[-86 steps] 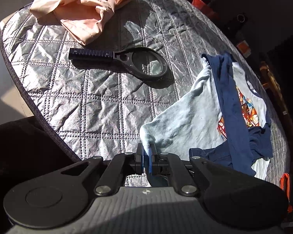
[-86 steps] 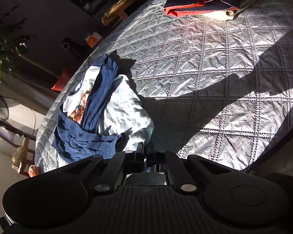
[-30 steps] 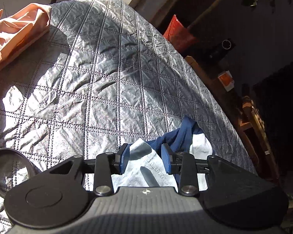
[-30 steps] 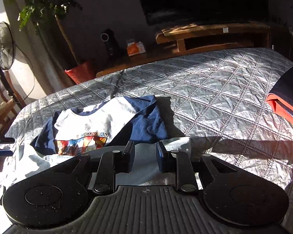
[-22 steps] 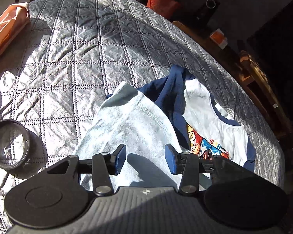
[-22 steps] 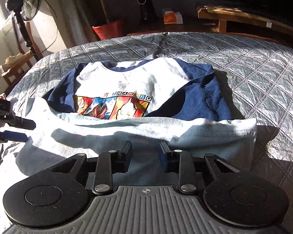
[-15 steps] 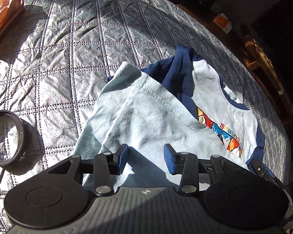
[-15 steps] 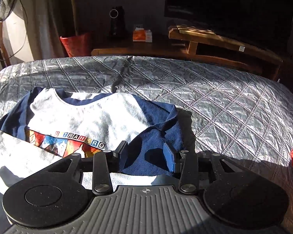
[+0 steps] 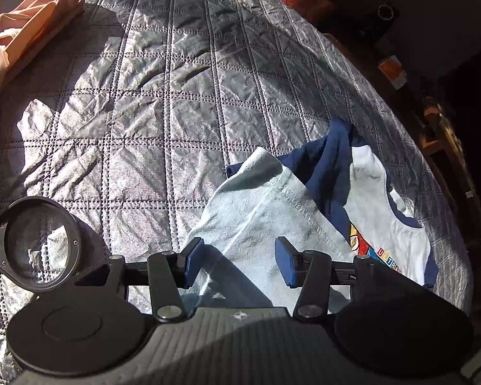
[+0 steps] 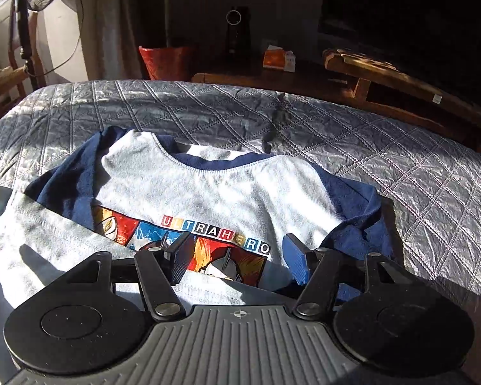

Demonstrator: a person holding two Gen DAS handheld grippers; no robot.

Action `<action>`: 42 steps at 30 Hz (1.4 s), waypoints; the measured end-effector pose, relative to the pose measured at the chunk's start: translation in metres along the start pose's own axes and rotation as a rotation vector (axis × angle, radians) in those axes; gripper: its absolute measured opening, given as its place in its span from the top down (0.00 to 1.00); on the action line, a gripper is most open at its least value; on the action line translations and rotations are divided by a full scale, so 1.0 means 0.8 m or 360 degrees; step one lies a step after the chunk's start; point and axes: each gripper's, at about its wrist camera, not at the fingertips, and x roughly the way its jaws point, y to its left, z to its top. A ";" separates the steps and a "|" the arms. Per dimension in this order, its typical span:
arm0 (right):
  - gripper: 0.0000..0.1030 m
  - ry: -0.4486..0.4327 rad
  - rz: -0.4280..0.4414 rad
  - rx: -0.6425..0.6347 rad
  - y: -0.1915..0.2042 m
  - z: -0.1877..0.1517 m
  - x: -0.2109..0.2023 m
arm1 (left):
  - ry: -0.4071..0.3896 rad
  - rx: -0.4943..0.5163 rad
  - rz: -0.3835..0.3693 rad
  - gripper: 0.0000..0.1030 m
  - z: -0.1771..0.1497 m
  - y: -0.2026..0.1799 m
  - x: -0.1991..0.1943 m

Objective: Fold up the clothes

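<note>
As both tools let go, bottom of shirt (image 10: 189,189) now lies folded up over picture; left tool (image 9: 239,263) and right tool (image 10: 237,258) opening, nothing gripped; sleeves at 9 and 3 o'clock next.

The T-shirt (image 10: 208,192) carries one readable word, "ULTRAHERO", set in small coloured letter squares along the top of its cartoon chest print (image 10: 215,240). The left wrist view shows only its first letters, "ULTRA", at the print's edge (image 9: 389,261). Nothing else is legible.
</note>
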 end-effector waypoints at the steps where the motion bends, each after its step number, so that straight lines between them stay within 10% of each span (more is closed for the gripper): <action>1: 0.31 -0.0011 0.0013 0.0109 -0.023 -0.002 -0.011 | -0.0015 -0.0027 0.0006 0.53 0.006 0.006 -0.002; 8: 0.30 0.0107 0.0307 0.1064 -0.157 -0.112 -0.116 | 0.0077 -0.0072 -0.0093 0.48 0.006 0.026 -0.006; 13: 0.27 0.0237 0.0535 0.1418 -0.157 -0.199 -0.166 | 0.0240 -0.0018 -0.0142 0.44 -0.020 0.029 -0.017; 20: 0.25 0.0227 0.0575 0.1536 -0.147 -0.215 -0.151 | 0.0279 -0.0136 -0.0016 0.38 -0.035 0.052 -0.024; 32: 0.24 -0.0044 0.0618 0.1773 -0.152 -0.209 -0.117 | 0.0315 -0.0362 -0.0195 0.11 -0.041 0.066 -0.011; 36: 0.24 -0.0093 0.0615 0.1779 -0.144 -0.208 -0.112 | 0.0282 -0.0408 -0.0242 0.19 -0.044 0.065 -0.009; 38: 0.24 -0.0136 0.0623 0.1820 -0.144 -0.210 -0.112 | 0.0293 -0.0419 -0.0284 0.39 -0.043 0.063 -0.005; 42: 0.31 -0.0166 0.0598 0.1861 -0.145 -0.216 -0.113 | 0.0263 -0.0413 -0.0274 0.37 -0.046 0.058 -0.005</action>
